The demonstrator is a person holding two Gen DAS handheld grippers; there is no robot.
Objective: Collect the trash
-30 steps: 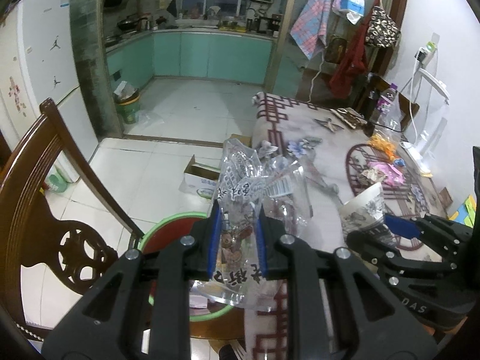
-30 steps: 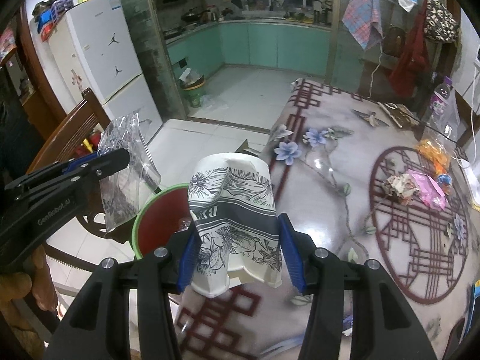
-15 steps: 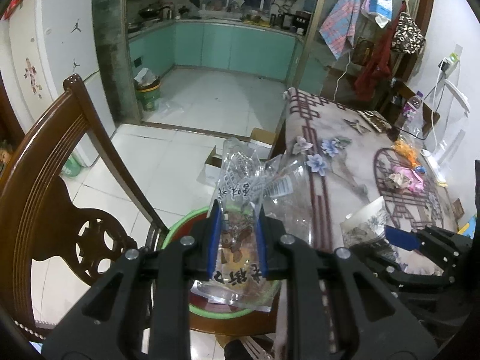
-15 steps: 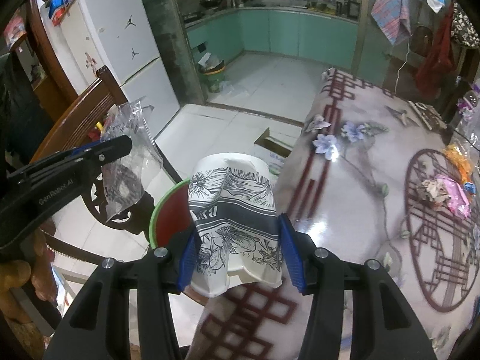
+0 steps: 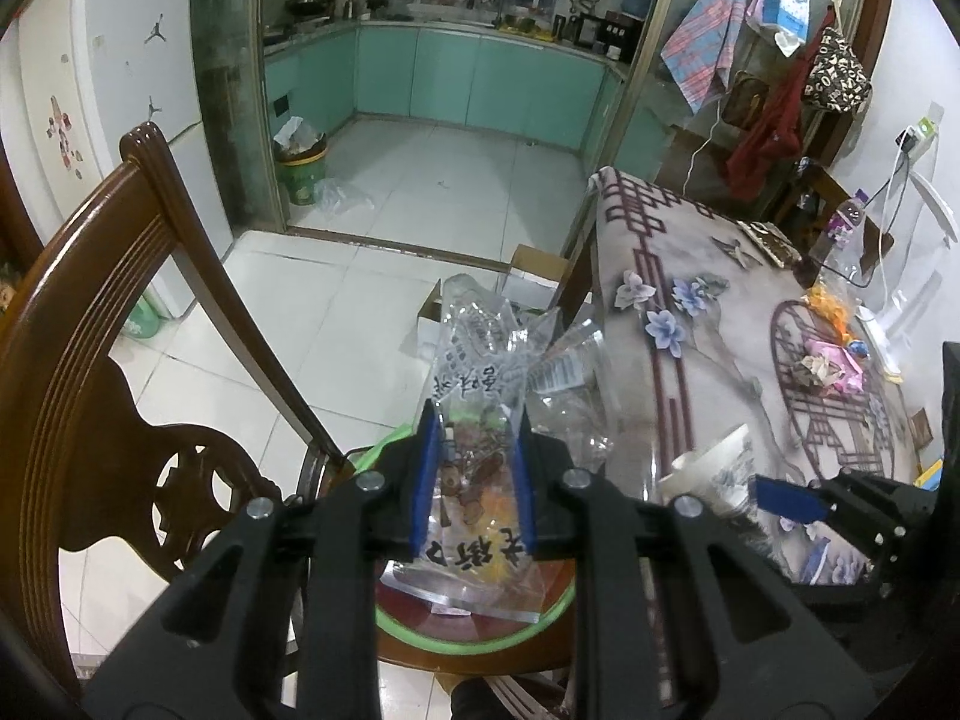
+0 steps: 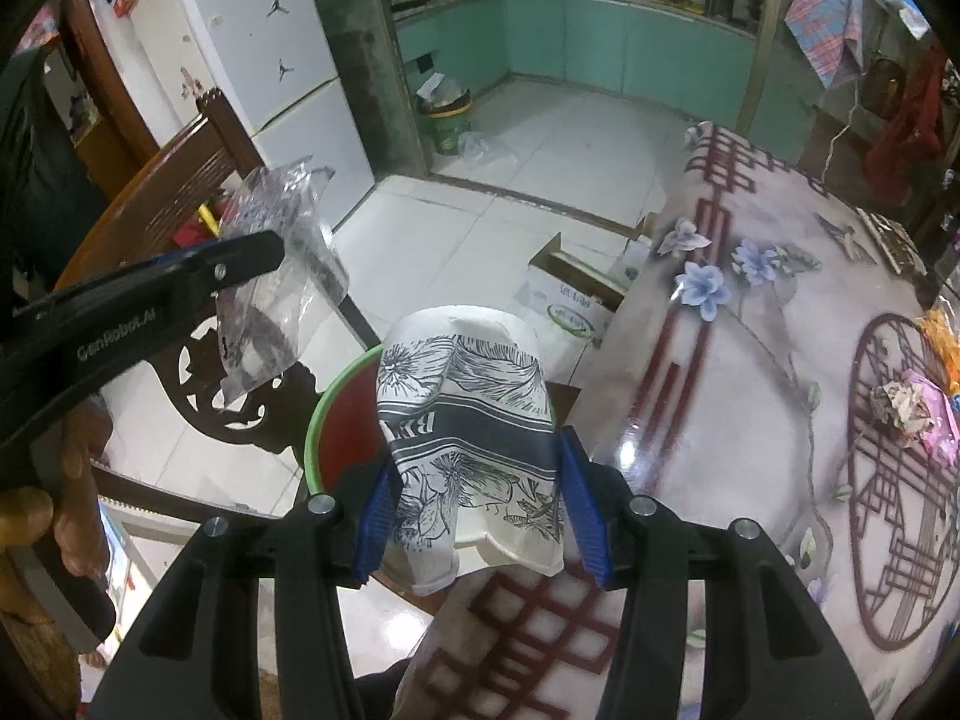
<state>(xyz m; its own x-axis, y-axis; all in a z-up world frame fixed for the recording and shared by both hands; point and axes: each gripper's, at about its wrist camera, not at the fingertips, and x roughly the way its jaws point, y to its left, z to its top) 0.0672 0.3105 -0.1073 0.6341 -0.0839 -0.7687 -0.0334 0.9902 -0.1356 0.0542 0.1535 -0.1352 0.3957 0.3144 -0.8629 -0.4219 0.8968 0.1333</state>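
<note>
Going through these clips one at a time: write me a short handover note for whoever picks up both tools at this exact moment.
Left tool: shut on the clear plastic bag, held above the green-rimmed bin that sits on the wooden chair.
Right tool: shut on the crushed paper cup, at the table edge beside the same bin.
Done: both pieces picked up and carried to the bin; neither is released yet.
Left: open the left tool to drop the bag, move the cup over the bin and let go. Then go back for the crumpled paper and pink wrapper and the orange wrapper on the table.
</note>
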